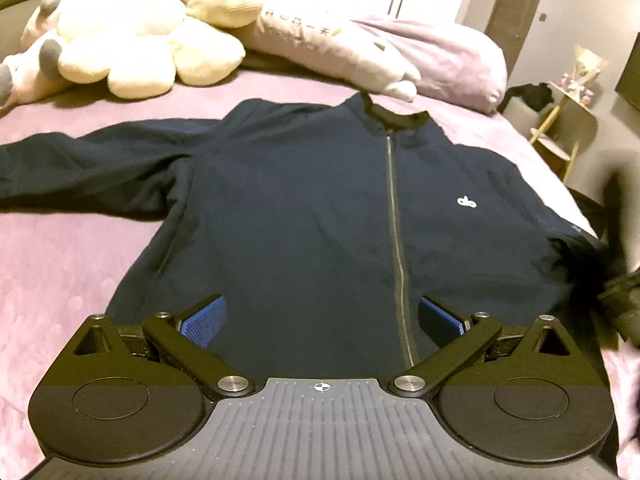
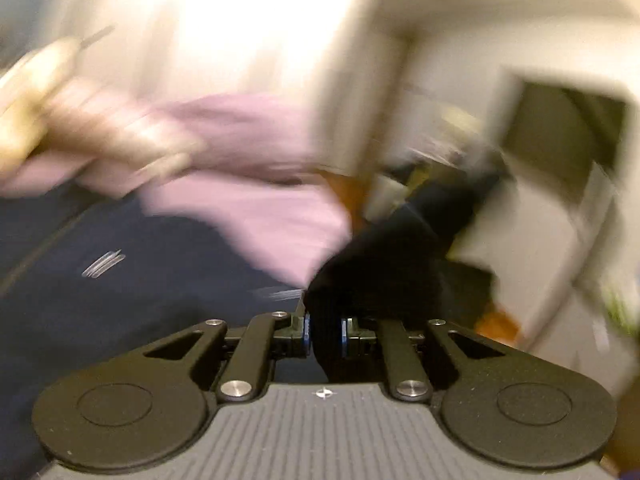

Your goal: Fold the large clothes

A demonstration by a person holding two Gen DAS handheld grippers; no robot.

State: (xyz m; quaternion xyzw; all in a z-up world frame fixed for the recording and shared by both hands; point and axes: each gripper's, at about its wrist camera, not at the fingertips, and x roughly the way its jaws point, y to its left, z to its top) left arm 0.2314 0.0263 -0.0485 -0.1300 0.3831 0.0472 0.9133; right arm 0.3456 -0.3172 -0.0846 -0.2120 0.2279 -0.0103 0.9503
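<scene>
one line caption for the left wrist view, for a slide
Open left gripper above the hem of a zipped navy jacket spread on a purple bed.

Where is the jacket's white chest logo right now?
In the left wrist view, the white logo sits right of the zipper on the navy jacket, spread flat on the purple bedspread.

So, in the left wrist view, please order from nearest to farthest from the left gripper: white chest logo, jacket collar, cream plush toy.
1. White chest logo, right of the zipper.
2. Jacket collar, centre.
3. Cream plush toy, far left, behind the jacket.
</scene>
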